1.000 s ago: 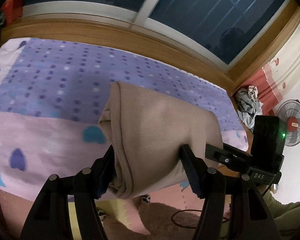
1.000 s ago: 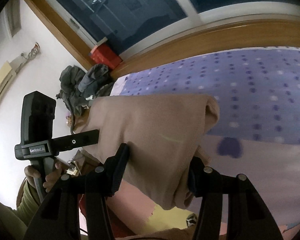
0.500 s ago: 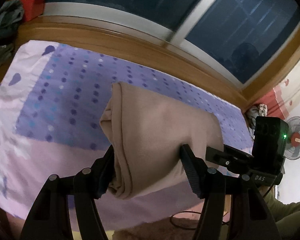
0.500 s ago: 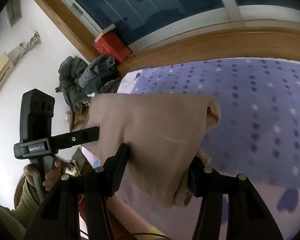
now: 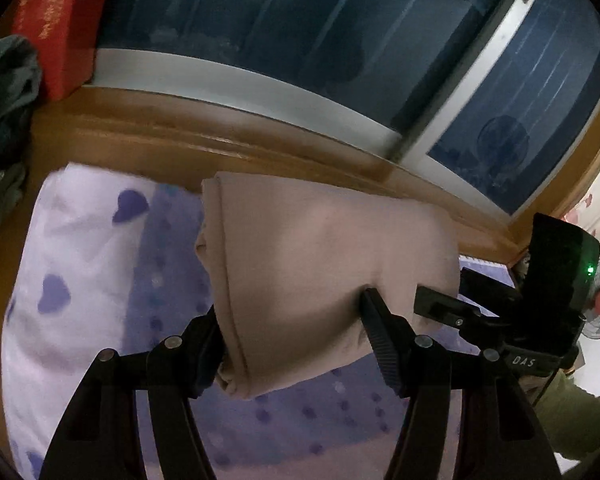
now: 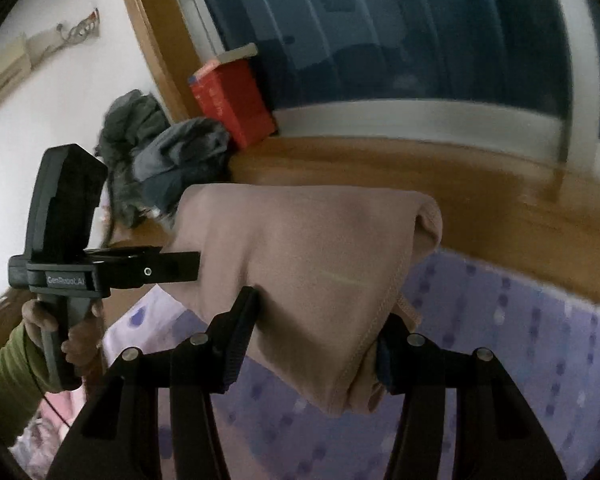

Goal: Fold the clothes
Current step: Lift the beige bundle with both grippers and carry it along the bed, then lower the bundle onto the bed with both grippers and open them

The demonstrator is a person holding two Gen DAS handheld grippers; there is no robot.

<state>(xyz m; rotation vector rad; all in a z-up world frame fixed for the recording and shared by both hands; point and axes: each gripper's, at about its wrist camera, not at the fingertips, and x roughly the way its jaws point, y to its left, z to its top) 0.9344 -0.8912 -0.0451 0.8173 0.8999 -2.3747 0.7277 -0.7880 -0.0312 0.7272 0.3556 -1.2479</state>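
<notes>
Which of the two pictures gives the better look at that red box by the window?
The right wrist view. There the red box stands whole on the wooden sill, one face and its top edge visible, beside the dark clothes pile. The left wrist view catches it only at the dark, stretched upper-left corner, partly cut off.

Red box (image 6: 232, 104) beside dark window (image 5: 340, 40)

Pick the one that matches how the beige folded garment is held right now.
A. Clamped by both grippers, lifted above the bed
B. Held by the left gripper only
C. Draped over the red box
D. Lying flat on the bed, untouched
A: the beige folded garment sits between the jaws of the left gripper and the right gripper, hanging above the purple bedsheet.
</notes>
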